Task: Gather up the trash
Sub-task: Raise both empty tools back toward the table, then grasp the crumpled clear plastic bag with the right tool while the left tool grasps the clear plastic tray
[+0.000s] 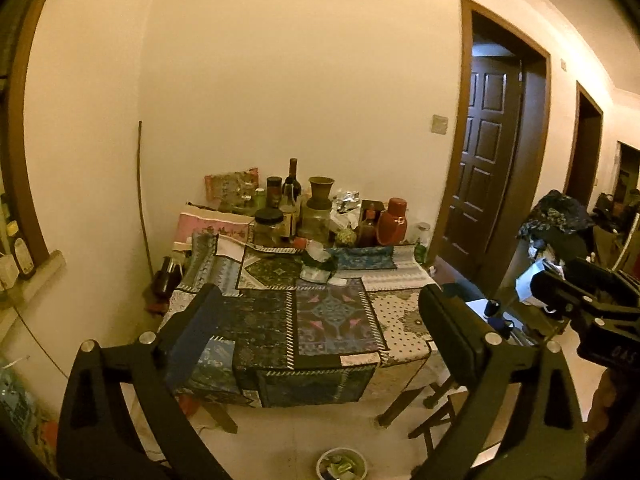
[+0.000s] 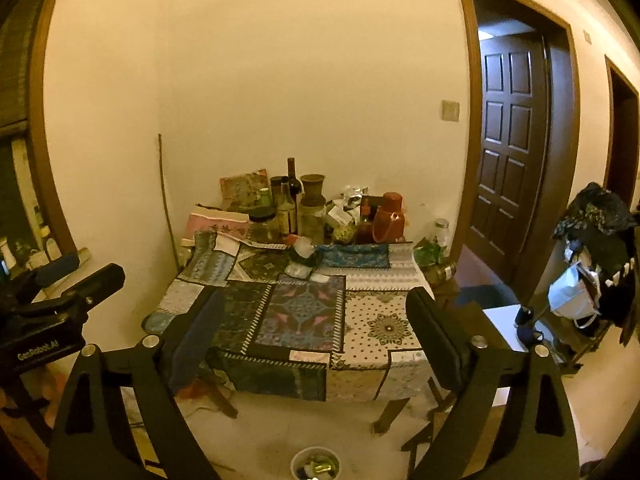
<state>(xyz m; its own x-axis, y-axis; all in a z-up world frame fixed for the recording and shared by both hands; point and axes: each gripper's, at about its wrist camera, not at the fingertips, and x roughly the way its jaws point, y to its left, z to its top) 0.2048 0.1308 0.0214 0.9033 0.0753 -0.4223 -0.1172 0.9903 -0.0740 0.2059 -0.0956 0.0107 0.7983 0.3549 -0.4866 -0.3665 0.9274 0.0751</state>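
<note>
Trash, some crumpled white and green wrappers (image 1: 318, 266), lies near the middle of the table covered with patchwork patterned cloths (image 1: 404, 320), in front of the crowd of jars and bottles by the wall. More scraps sit in a small round white container (image 1: 342, 465) on the pale floor, just before the table, at the bottom of both views.

From the left: a thin brown stick (image 1: 141, 200) leans on the cream wall, then come a dark glass bottle (image 1: 292, 180) and a red plastic thermos jug (image 1: 394, 222), then a dark brown panelled door (image 1: 486, 168).

The left gripper (image 1: 320, 312) has its jaws wide apart with nothing between them. The right gripper (image 2: 310, 312) is also spread wide and holds nothing.
</note>
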